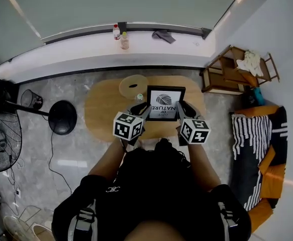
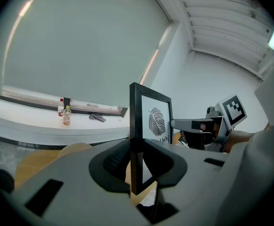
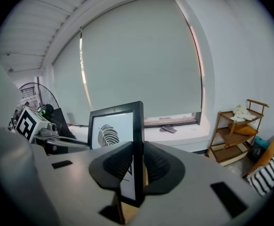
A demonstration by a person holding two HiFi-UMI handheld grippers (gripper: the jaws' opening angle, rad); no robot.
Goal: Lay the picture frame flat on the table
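A black rectangular picture frame (image 1: 165, 103) with a white print of a dark leaf and some lettering was over the middle of the oval light-wood table (image 1: 100, 115), gripped at both side edges. In the left gripper view the left gripper (image 2: 136, 163) had its dark jaws clamped on the frame's (image 2: 150, 121) left border, which rose upright between them. In the right gripper view the right gripper (image 3: 137, 166) was clenched on the opposite border, with the printed face (image 3: 112, 132) turned towards the person.

From the head view, the left gripper (image 1: 146, 108) and right gripper (image 1: 180, 108) flanked the frame at about the same height, each with its marker cube near the table's near edge. The frame stood on edge rather than flat; whether its lower edge touched the tabletop was hard to tell, though it seemed close to it.

A round pale wooden disc (image 1: 133, 86) lay on the table just beyond the frame, towards the window. On the white sill stood two small bottles (image 1: 121, 36), and a crumpled grey cloth (image 1: 164, 35) lay further along. A small wooden shelf unit (image 1: 236, 67) stood to the right of the table.
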